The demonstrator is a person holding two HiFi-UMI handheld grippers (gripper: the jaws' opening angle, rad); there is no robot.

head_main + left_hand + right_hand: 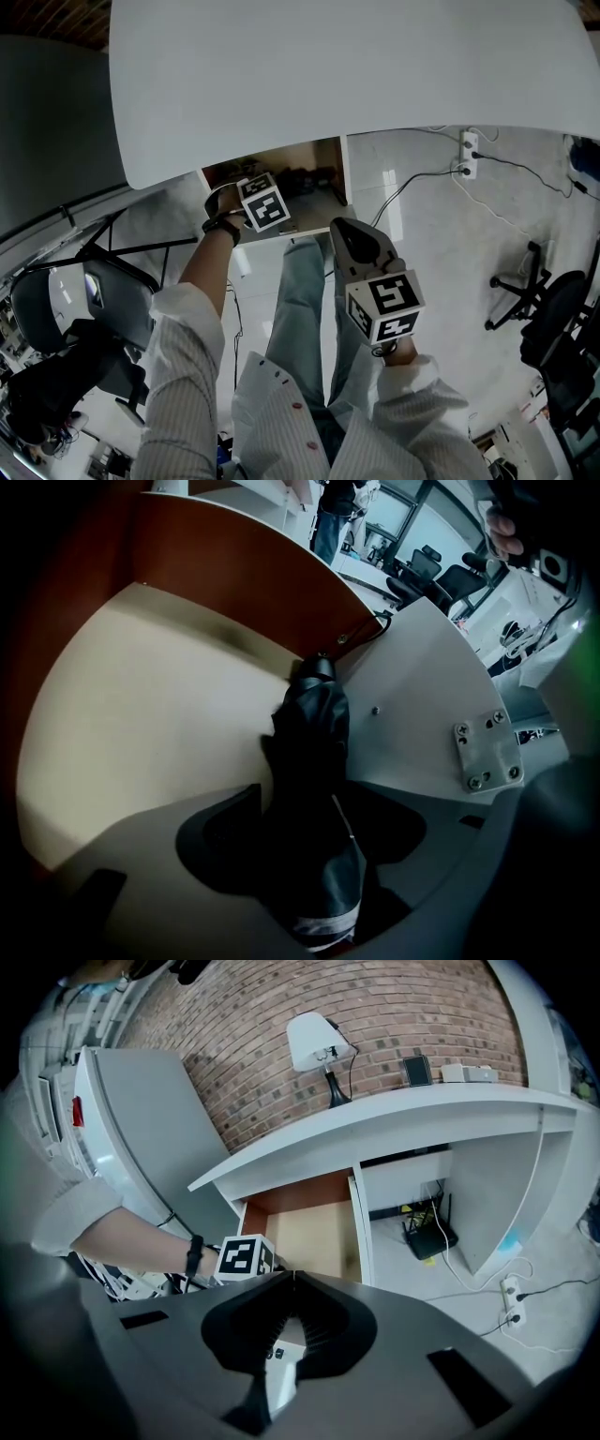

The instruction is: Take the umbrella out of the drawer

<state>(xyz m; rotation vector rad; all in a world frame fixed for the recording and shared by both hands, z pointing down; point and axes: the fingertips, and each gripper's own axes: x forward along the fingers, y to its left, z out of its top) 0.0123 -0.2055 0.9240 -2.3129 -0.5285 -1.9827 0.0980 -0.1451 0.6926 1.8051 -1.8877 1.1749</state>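
Head view: white, round-edged desk across the far half of the scene, open wood-lined drawer just beneath its near edge. Left tongs, grey plastic and cube-marked in black and white, pointed steeply down into the left part of the drawer. Striped shirt sleeve and black wristband on the near side of them. Right tongs, of the same make, held clear of the drawer, near and right of it, above pale denim trouser legs. Black swivel chair well apart at the right.

Left gripper view: black folded fabric umbrella inside the drawer, lying on its pale floor. Far end in the corner between a red-brown wall and a white panel bearing a screwed metal plate. Left tongs released: jaws spread wide on either side of the umbrella's near end, dark gaps between pads and fabric, no grip.

Right gripper view: right tongs clenched, jaw tips touching, nothing held. Beyond them, the open drawer with the left tongs at its near left corner, a white-shaded table lamp on the desk, and a red brick wall behind.
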